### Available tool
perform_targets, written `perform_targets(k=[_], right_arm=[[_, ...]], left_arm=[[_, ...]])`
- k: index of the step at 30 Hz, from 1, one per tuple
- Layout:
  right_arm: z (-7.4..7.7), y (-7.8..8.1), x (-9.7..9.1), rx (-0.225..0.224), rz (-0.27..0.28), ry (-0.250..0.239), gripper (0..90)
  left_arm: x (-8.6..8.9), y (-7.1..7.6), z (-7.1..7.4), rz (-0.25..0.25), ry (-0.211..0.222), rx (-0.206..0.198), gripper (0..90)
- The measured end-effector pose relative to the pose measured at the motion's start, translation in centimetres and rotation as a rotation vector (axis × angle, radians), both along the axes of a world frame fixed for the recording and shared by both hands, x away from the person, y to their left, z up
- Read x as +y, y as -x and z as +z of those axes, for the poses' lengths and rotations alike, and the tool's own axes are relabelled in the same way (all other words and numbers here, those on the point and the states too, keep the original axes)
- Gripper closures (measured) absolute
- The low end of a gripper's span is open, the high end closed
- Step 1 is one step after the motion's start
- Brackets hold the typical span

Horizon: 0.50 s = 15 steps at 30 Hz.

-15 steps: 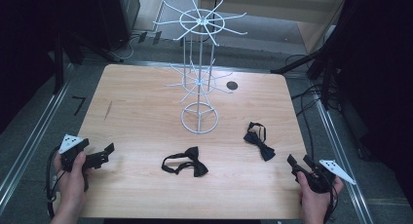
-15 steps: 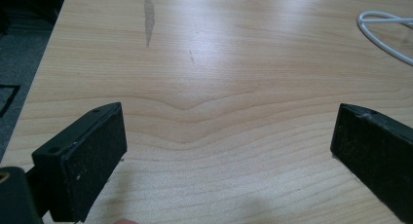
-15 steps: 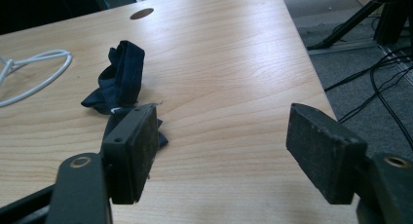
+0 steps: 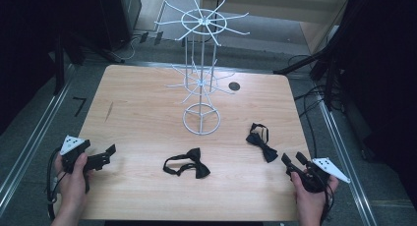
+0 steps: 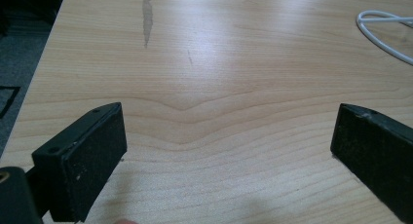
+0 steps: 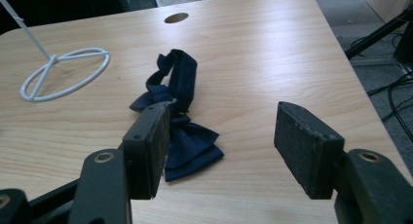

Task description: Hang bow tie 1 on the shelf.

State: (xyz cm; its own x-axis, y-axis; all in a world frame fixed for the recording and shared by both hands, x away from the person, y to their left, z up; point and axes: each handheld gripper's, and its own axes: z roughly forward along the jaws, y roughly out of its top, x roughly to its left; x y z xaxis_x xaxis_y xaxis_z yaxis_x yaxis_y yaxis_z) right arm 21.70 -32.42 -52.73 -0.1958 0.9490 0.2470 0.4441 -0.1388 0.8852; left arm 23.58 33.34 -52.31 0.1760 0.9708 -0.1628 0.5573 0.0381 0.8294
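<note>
Two dark bow ties lie on the pale wooden table (image 4: 147,113), in front of the white wire display stand (image 4: 201,119) with its round base. The dark navy bow tie with a looped strap (image 6: 181,117) sits near the table's right edge, just ahead of the right gripper (image 6: 221,146), whose jaws stand apart with nothing between them; the tie lies just beyond its left jaw. The black bow tie (image 4: 189,164) lies mid-table toward the near edge, with bare wood all round it. The left gripper (image 5: 229,151) hovers by the near left corner, jaws wide apart over bare wood, well apart from both ties.
</note>
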Motion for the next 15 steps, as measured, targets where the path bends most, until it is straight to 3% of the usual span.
perform_targets(k=[5,15], right_arm=[[0.6,0.0,1.4,-0.014,0.044,-0.013,42.9],[1.7,-0.2,4.8,-0.032,0.131,0.022,43.1]], left_arm=[[0.0,0.0,0.0,0.000,-0.001,0.000,0.1],[0.0,0.0,0.0,0.000,0.001,0.000,0.2]])
